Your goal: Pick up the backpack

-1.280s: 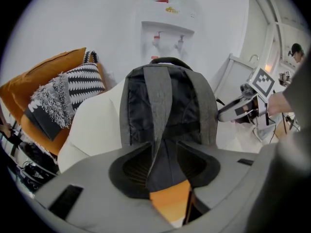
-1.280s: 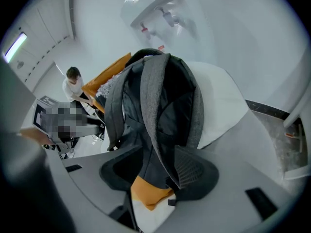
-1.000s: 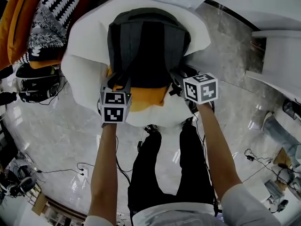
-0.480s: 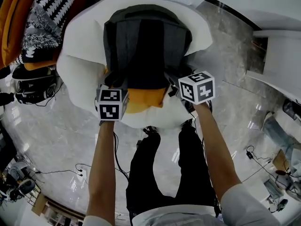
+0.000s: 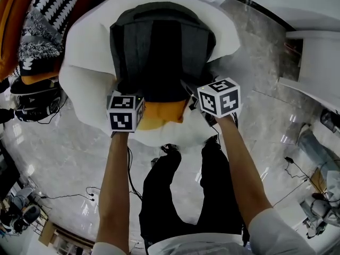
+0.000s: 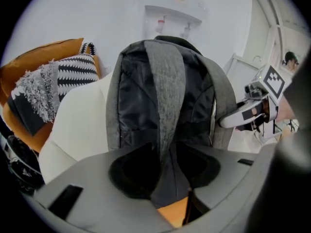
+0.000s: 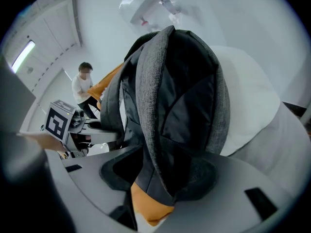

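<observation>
The left gripper is clamped on a grey padded shoulder strap, which drops straight down between its dark pads with no gap showing on either side. The right gripper has the same sort of bite on the other strap, its jaws pinched onto the fabric low on the padded length. Just under both grips you can see the orange cushion that the bag's base rests on.

The backpack stands upright on the seat of a white armchair. It leans on the backrest, with its back panel and both straps facing the person. From above, the two marker cubes sit side by side at its lower edge, one per strap.

To my eye it's a soft bag: grey woven fabric with a smoother dark panel between the straps. The body is filled out enough to hold its shape, so I'd guess moderate weight rather than empty. The padded straps are the sensible place to hold, since they compress under the jaws and won't slip easily. With the grip this low, though, I'd expect the top to tip forward and the body to sag and swing once it clears the cushion. An even lift on both sides should keep it level.

Off to the left of the chair lie black-and-white patterned pillows. A white water dispenser stands against the wall behind.
</observation>
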Motion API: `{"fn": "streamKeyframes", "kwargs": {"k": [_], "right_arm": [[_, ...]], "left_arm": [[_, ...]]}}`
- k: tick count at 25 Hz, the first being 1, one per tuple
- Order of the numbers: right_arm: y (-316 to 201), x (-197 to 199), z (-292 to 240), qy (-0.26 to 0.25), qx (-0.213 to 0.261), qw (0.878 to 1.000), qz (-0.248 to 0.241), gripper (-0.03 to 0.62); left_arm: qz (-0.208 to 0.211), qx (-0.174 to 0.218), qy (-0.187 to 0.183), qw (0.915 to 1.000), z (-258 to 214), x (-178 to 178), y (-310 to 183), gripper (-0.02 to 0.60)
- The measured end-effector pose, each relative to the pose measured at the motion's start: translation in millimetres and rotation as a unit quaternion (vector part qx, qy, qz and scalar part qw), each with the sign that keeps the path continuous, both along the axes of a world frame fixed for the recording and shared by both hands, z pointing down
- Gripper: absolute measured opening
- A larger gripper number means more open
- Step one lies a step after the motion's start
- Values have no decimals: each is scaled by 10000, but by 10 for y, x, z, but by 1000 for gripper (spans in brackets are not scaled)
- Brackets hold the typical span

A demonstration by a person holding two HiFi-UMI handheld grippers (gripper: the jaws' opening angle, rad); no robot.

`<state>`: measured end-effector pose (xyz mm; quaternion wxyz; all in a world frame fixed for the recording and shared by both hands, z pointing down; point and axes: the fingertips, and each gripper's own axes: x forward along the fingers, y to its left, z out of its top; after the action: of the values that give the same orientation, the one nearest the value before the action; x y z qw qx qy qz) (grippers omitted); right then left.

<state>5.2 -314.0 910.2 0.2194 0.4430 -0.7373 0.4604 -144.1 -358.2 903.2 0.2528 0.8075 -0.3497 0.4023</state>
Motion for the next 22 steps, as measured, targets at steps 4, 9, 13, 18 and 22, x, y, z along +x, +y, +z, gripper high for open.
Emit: {"fn": "streamKeyframes", "kwargs": {"k": [4,9,13,18,22], "right_arm": [[-48,-41,39,-85,1,9998,170,181],[-86,-53,86,-86,54,9997,207,181],[-103,-69,104,-139,84,9996,242,179],[-141,-59,116,-177,112,9993,298,179],[-149,-63,70,-212,240,9992,257,179]], "left_arm": [[-41,-37,86,9999,87,43,-31,183],[-89,-2,102,9999,154,41,-93,183],[-155,4,264,9995,173,49,-137,184],[-118,62,341,9993,158,112,-186,184],[-81,93,258,9996,174,138,-179,181]]}}
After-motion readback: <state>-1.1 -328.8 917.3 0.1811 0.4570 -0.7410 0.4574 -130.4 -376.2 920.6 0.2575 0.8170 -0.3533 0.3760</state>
